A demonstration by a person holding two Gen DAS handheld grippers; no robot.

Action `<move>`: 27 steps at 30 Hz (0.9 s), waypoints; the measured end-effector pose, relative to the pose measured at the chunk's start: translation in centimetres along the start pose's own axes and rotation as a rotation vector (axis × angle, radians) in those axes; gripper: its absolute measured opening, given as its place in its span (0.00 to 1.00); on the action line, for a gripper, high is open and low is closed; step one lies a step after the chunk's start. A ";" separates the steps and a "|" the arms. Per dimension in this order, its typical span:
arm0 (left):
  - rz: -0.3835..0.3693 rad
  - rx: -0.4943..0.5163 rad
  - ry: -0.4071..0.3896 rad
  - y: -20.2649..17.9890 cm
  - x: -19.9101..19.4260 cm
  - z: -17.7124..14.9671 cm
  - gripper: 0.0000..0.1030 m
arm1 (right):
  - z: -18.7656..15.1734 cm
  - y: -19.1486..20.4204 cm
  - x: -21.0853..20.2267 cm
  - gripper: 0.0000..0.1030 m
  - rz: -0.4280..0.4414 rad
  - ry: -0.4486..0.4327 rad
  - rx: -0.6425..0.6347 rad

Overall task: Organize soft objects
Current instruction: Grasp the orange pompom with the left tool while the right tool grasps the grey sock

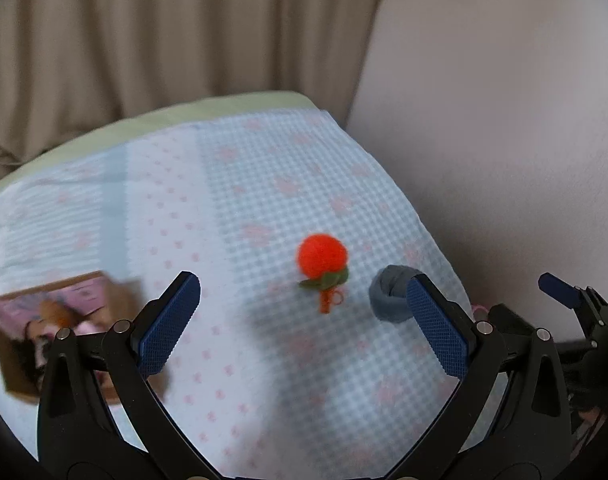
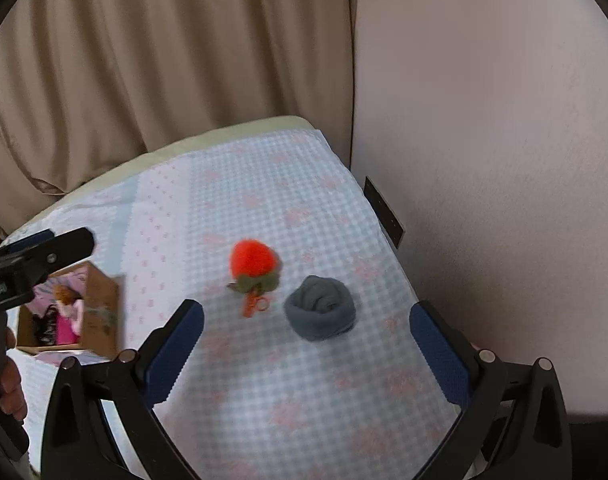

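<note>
With both our left gripper (image 1: 304, 320) and right gripper (image 2: 306, 344) spread wide and empty, we judge the box (image 2: 100, 312) partly filled, while the red plush strawberry (image 2: 251, 261) and rolled grey sock (image 2: 320, 308) remain on the checked cloth (image 2: 264, 380).

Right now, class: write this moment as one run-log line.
left gripper: open, empty | right gripper: open, empty | red pompom and grey sock roll: on bed | box: holds toys

1. Left wrist view looks down and forward over the bed (image 1: 264, 360), close above the pompom (image 1: 322, 260).
2. Right wrist view faces likewise, right of the pompom (image 2: 252, 260).
3. Both share pompom, sock (image 2: 320, 308), box (image 2: 100, 312).
</note>
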State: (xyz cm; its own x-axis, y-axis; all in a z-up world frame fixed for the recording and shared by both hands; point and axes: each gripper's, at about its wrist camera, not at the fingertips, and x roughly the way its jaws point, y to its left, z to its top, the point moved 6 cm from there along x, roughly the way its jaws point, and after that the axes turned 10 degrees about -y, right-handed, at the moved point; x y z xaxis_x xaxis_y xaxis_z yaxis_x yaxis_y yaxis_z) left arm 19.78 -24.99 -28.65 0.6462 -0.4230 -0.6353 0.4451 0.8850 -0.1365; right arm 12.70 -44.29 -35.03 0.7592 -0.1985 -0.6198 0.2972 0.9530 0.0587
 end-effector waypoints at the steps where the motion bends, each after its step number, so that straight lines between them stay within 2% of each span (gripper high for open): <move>1: -0.012 0.007 0.011 -0.2 1.5 -0.3 1.00 | -0.4 -0.2 1.0 1.00 -0.004 0.001 -0.002; 11: -0.125 0.061 0.092 -2.0 16.7 -5.4 0.99 | -5.8 -1.0 10.9 0.99 -0.002 -0.010 0.000; 16: -0.154 0.099 0.112 -2.4 22.4 -7.6 0.92 | -7.7 -1.0 15.0 0.99 0.000 -0.020 -0.013; 19: -0.171 0.101 0.127 -2.4 25.0 -8.5 0.88 | -8.2 -1.0 16.7 0.93 0.005 -0.017 -0.018; 22: -0.190 0.102 0.138 -2.6 26.8 -9.1 0.74 | -8.3 -1.2 18.1 0.93 -0.011 -0.021 -0.015; 24: -0.202 0.110 0.147 -2.8 27.6 -9.6 0.56 | -8.3 -1.5 18.6 0.91 -0.017 -0.029 -0.008; 27: -0.212 0.116 0.167 -3.1 28.5 -10.0 0.43 | -8.4 -1.9 19.4 0.83 -0.043 -0.025 -0.017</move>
State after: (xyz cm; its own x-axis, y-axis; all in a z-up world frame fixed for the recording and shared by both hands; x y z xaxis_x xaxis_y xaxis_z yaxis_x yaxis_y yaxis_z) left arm 30.56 -37.84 -53.94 0.4244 -0.5492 -0.7199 0.6331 0.7484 -0.1977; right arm 22.03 -48.02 -53.76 0.7604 -0.2444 -0.6017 0.3197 0.9473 0.0192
